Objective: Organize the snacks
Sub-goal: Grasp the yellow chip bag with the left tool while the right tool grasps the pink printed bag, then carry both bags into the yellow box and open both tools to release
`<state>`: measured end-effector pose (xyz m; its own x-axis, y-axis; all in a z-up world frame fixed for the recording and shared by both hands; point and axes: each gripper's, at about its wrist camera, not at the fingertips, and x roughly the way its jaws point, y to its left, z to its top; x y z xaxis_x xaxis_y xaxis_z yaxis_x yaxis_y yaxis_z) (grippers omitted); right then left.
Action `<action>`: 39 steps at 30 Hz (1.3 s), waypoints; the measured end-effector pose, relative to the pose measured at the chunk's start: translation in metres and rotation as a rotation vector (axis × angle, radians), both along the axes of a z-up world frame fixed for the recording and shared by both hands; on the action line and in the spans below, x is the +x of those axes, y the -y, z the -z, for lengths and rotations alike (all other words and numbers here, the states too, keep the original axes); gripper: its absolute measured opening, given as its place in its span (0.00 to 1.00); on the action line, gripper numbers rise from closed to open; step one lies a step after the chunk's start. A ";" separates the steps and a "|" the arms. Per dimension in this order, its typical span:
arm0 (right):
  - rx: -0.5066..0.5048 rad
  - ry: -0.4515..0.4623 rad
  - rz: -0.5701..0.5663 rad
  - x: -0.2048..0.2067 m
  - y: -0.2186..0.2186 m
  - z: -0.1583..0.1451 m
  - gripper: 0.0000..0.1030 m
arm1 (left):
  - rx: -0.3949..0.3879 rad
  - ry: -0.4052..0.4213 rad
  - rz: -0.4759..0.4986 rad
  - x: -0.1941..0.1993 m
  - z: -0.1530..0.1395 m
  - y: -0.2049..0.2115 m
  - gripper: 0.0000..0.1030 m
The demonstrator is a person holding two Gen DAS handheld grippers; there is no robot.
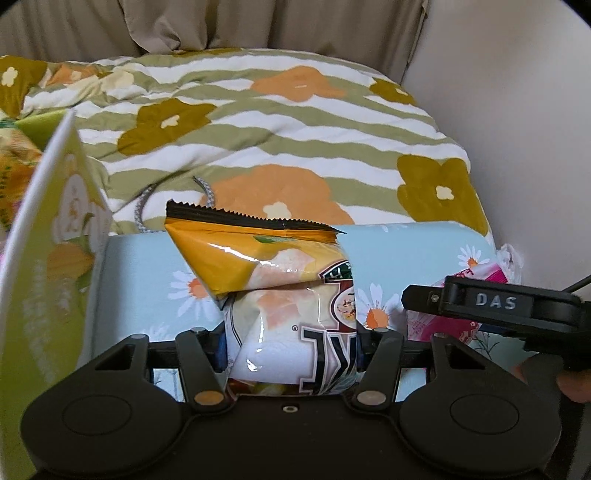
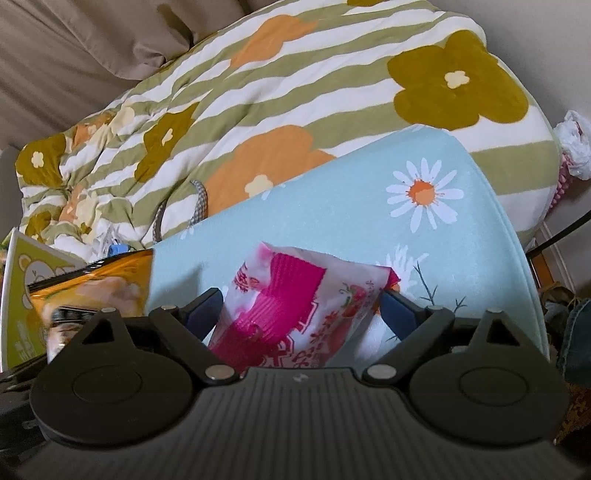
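Note:
My left gripper (image 1: 290,347) is shut on an orange and white snack bag (image 1: 280,291) with a black serrated top edge, held upright above a light blue daisy-print board (image 1: 140,266). My right gripper (image 2: 299,314) is shut on a pink and white snack packet (image 2: 291,310) above the same blue board (image 2: 369,206). The right gripper's black body (image 1: 491,306) shows at the right of the left wrist view with the pink packet (image 1: 443,325). The orange bag (image 2: 96,288) shows at the left of the right wrist view.
A green box with an open white-edged flap (image 1: 48,258) stands at the left, also in the right wrist view (image 2: 26,295). A striped floral quilt (image 1: 258,122) lies behind the board. A grey cord (image 1: 144,206) rests on the quilt. Beige curtain (image 1: 221,22) and a white wall (image 1: 517,110) lie behind.

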<state>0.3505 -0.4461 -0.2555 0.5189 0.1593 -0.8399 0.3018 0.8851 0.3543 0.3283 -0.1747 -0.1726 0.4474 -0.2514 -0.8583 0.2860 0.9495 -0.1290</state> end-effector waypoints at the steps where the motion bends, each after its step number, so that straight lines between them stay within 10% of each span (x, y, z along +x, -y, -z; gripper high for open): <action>1: -0.012 0.001 -0.009 0.000 -0.001 0.001 0.98 | -0.001 0.004 -0.005 -0.002 -0.002 -0.002 0.59; 10: -0.072 0.025 -0.110 -0.013 -0.002 -0.008 0.54 | -0.032 0.048 -0.049 -0.028 -0.025 -0.014 0.59; 23: -0.101 0.236 -0.259 -0.062 -0.049 -0.114 0.53 | -0.083 0.179 -0.127 -0.088 -0.117 -0.062 0.59; 39: -0.070 0.387 -0.306 -0.106 -0.234 -0.192 0.53 | -0.101 0.245 -0.160 -0.117 -0.161 -0.252 0.59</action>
<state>0.2441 -0.2120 -0.0636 0.7331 0.3034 -0.6087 -0.1175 0.9380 0.3261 0.2117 0.0771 -0.0111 0.6784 -0.2399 -0.6944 0.1682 0.9708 -0.1711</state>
